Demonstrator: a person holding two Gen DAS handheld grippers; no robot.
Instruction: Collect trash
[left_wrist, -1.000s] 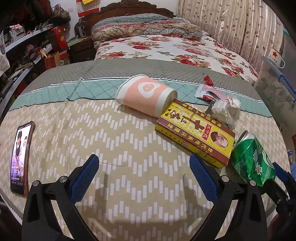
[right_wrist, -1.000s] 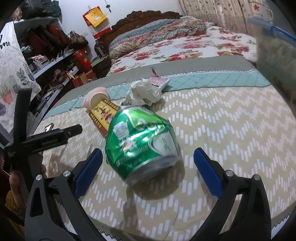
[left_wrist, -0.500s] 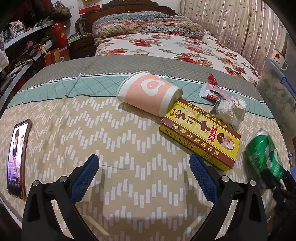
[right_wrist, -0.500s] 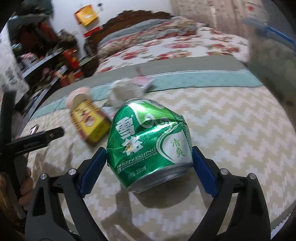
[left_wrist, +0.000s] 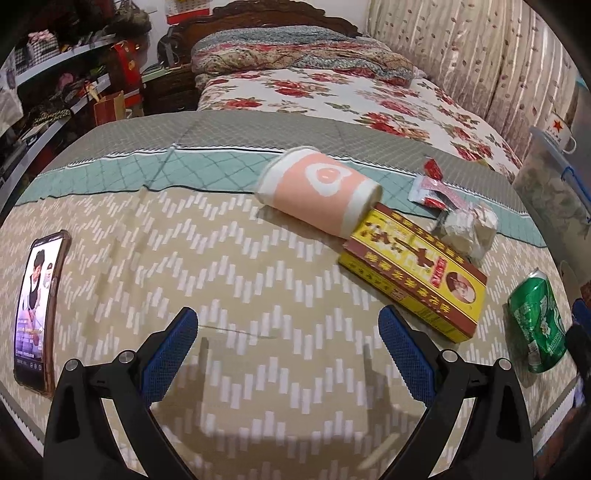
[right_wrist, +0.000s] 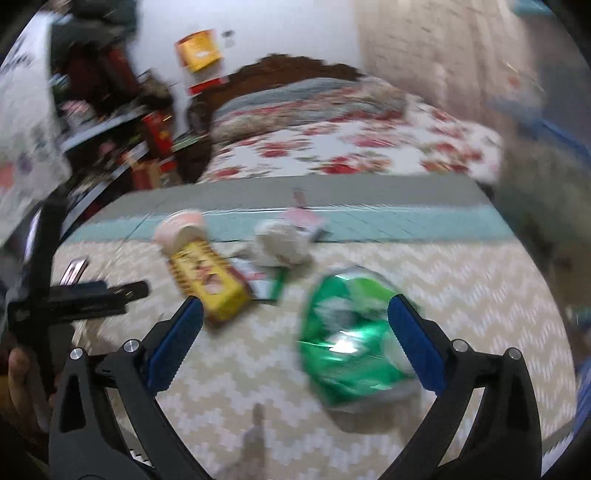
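Bedroom clutter frames your work: a zigzag-patterned bedspread (left_wrist: 229, 280) covers the near surface, with a floral quilt (left_wrist: 343, 92) and a carved headboard up at 12 o'clock. Your left gripper (left_wrist: 286, 354) has its blue pads spread wide over bare fabric, with nothing between them. From its camera, a phone (left_wrist: 35, 310) lies at 9 o'clock with its screen lit. At about 1 o'clock a pink paper cup (left_wrist: 321, 192) lies on its side, its open end touching a yellow and red carton (left_wrist: 413, 277). Just beyond the carton sits a crumpled paper wad (left_wrist: 469, 229), and a red and white wrapper (left_wrist: 436, 188) lies past that on the teal band. The dented green can (left_wrist: 537, 321) stands tilted at 3 o'clock, near the bed's edge. Your right gripper (right_wrist: 295, 334) is blurred by motion; its jaws are opening, and the can (right_wrist: 351, 339) sits between them, leaning against the right pad (right_wrist: 410, 339) and well clear of the left one. Whether it is lifted off the fabric you cannot tell through the blur. In that view the carton (right_wrist: 208, 277) shows at 10 o'clock of the can, and your left hand (right_wrist: 16, 380) grips its tool at 9 o'clock.
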